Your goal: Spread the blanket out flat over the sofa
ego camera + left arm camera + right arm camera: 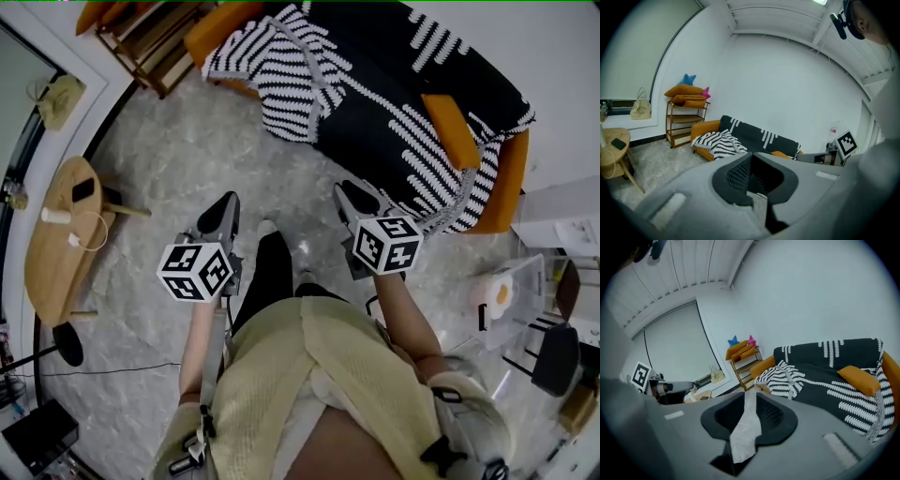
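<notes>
The black-and-white blanket (375, 103) lies over the orange sofa (509, 192), covering its back and seat. Its striped end is bunched in folds at the sofa's left end (272, 66). An orange cushion (450, 129) rests on top. Both grippers hang over the floor in front of the sofa, apart from the blanket. My left gripper (228, 199) has its tips together with nothing held. My right gripper (345, 190) stands a little open, and only floor shows through the gap (749, 392). The left gripper view shows the blanket (740, 138) beyond the closed tips (751, 153).
A round wooden side table (56, 244) with a phone and cup stands at the left. A wooden shelf (141, 37) is beside the sofa's left end. A clear box (511, 295) and a dark chair (553, 356) stand at the right. The person's legs (272, 272) are between the grippers.
</notes>
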`<act>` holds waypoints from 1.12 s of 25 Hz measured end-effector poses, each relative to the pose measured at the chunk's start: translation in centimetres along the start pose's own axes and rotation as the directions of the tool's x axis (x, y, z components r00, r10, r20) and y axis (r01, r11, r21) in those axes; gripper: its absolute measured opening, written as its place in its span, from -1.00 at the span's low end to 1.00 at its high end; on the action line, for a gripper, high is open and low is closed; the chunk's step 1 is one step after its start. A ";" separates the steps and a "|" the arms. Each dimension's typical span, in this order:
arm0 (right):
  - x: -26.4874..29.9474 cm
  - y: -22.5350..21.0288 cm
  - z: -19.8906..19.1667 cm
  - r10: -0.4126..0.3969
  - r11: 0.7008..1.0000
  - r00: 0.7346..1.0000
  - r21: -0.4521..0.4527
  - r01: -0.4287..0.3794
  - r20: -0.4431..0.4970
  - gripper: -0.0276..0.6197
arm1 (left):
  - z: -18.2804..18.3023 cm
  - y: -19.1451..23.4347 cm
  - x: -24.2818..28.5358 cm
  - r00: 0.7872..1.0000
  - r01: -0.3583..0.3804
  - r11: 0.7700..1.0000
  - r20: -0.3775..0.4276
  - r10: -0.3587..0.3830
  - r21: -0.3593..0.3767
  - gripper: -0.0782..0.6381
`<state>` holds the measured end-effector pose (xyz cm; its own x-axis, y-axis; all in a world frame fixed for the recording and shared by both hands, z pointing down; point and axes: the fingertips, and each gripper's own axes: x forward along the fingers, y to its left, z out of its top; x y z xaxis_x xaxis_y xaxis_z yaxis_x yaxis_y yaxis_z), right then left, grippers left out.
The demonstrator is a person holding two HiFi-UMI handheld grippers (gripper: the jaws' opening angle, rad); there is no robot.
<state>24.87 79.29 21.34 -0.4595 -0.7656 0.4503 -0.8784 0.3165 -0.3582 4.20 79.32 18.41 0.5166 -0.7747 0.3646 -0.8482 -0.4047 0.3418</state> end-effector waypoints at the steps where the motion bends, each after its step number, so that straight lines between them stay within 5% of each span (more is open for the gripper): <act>1: 0.4 -0.1 0.1 -0.001 1.000 1.000 0.007 0.001 -0.002 -0.63 | 0.1 0.3 0.6 1.000 0.004 1.000 -0.003 -0.004 0.003 -0.78; 28: 20.7 -6.9 6.1 -0.195 0.976 0.977 0.085 0.203 -0.089 -0.34 | 6.3 14.9 20.5 0.980 0.156 0.988 -0.129 -0.155 -0.004 -0.77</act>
<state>22.26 57.84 28.18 -0.2888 -0.7594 0.5830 -0.9390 0.1060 -0.3271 1.41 54.33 25.56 0.6524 -0.6336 0.4159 -0.7570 -0.5183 0.3979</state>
